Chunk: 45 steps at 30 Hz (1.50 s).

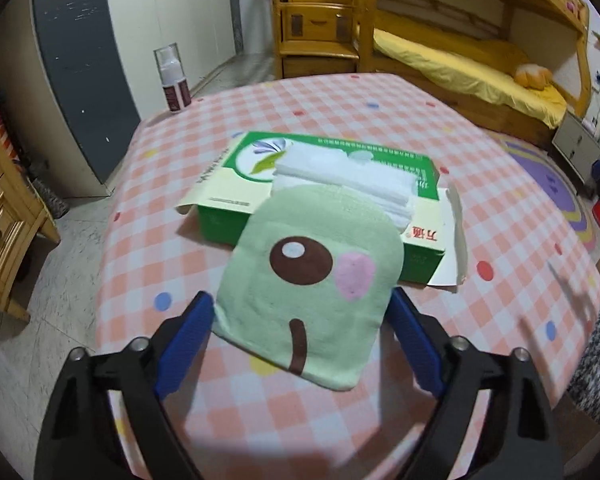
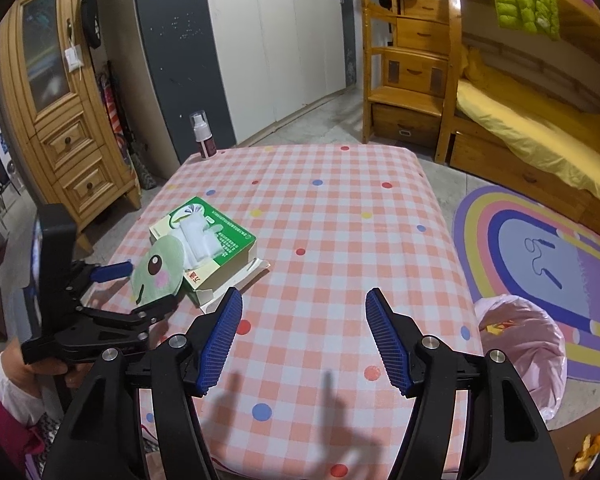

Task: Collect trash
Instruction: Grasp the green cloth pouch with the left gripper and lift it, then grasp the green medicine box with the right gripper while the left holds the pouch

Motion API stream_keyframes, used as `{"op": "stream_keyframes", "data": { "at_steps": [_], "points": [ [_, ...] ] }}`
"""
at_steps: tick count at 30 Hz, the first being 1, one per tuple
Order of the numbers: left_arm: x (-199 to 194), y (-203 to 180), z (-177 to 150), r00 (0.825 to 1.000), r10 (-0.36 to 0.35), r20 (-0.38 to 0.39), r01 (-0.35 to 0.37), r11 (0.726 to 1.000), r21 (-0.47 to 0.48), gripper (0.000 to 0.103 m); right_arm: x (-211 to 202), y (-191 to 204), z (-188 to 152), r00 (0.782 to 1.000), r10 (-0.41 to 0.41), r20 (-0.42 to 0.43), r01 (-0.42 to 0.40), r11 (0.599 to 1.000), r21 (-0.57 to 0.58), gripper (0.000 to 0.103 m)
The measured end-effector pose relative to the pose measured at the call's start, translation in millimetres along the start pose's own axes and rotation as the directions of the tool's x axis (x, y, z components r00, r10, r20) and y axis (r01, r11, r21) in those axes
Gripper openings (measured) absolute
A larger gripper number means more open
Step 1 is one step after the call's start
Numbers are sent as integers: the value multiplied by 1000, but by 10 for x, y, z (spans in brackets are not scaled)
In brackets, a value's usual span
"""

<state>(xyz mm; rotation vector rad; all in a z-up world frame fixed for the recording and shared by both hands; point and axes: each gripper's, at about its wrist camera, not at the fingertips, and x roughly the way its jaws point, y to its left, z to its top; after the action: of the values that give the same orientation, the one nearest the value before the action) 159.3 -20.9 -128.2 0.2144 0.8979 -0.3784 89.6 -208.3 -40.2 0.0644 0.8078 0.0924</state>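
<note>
A green cloth with a cartoon face (image 1: pixel 312 300) lies draped over the near end of an opened green and white box (image 1: pixel 340 200) that holds white tissues (image 1: pixel 340 184), on a pink checked table. My left gripper (image 1: pixel 302 312) is open, its blue fingers on either side of the cloth's near part. In the right wrist view the cloth (image 2: pixel 158 270) and box (image 2: pixel 216 244) sit at the table's left side, with the left gripper (image 2: pixel 140 284) around the cloth. My right gripper (image 2: pixel 304 304) is open and empty above the table's near middle.
A pump bottle (image 2: pixel 202 136) stands at the table's far left corner. A pink plastic bag (image 2: pixel 520 344) sits on the floor to the table's right, beside a rainbow rug (image 2: pixel 540 252). Wooden cabinets, a wardrobe and a bunk bed surround the table.
</note>
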Motion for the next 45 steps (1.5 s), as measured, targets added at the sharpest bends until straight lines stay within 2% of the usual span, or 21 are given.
{"op": "stream_keyframes", "data": {
  "at_steps": [1, 2, 5, 6, 7, 10, 15, 18, 19, 20, 21, 25, 33, 37, 38, 40, 43, 45],
  "points": [
    [-8, -4, -6, 1000, -1, 1, 1, 1000, 3, 79, -2, 4, -8, 1000, 1, -2, -1, 1000, -2, 65],
    [-26, -16, -5, 1000, -1, 3, 1, 1000, 7, 67, -2, 19, -10, 1000, 1, -2, -1, 1000, -3, 65],
    [-148, -32, -42, 999, -26, 20, 26, 1000, -7, 59, 3, 27, -13, 1000, 7, -4, -7, 1000, -5, 65],
    [-235, -44, -78, 999, -19, 38, 19, 1000, -13, 47, 3, 27, -13, 1000, 10, -4, -10, 1000, -5, 65],
    [-274, -27, -77, 999, -16, 42, 17, 1000, -23, 46, 10, 35, -16, 1000, 14, -5, -14, 1000, -6, 65],
    [-482, 57, -116, 998, 5, 68, 2, 995, -104, 46, 58, 95, -10, 999, 32, -12, -32, 999, -18, 65],
    [-767, 240, -137, 992, 53, 110, -30, 978, -207, 46, 288, 290, 60, 997, 73, -33, -76, 994, -78, 71],
    [-847, 321, -104, 988, 93, 124, -63, 972, -227, 46, 568, 413, 173, 992, 107, -61, -112, 989, -95, 71],
    [-860, 356, -89, 985, 112, 128, -81, 970, -229, 46, 628, 444, 199, 991, 119, -67, -125, 987, -100, 74],
    [-859, 390, -78, 984, 121, 128, -89, 968, -233, 46, 716, 499, 236, 987, 139, -76, -146, 983, -110, 83],
    [-852, 445, -70, 984, 129, 126, -96, 965, -244, 46, 780, 543, 258, 985, 152, -82, -161, 979, -121, 86],
    [-787, 604, -59, 983, 148, 111, -113, 955, -275, 46, 1061, 741, 358, 971, 208, -116, -225, 961, -163, 90],
    [-698, 713, -77, 984, 152, 92, -118, 946, -302, 46, 1332, 956, 511, 969, 209, -129, -237, 932, -275, 92],
    [-709, 734, -85, 983, 157, 93, -122, 943, -309, 46, 1248, 916, 612, 975, 206, -77, -220, 932, -287, 92],
    [-703, 735, -96, 983, 159, 91, -123, 943, -310, 46, 1267, 903, 641, 980, 185, -66, -197, 939, -281, 92],
    [-678, 734, -98, 984, 157, 85, -123, 942, -314, 46, 1353, 877, 684, 989, 137, -61, -148, 956, -252, 89],
    [-627, 705, -115, 987, 147, 71, -118, 943, -311, 46, 1518, 819, 697, 982, 147, -121, -170, 964, -206, 65],
    [-560, 667, -119, 989, 136, 51, -115, 947, -300, 46, 1535, 754, 681, 968, 202, -152, -224, 963, -147, 60]
  ]
}}
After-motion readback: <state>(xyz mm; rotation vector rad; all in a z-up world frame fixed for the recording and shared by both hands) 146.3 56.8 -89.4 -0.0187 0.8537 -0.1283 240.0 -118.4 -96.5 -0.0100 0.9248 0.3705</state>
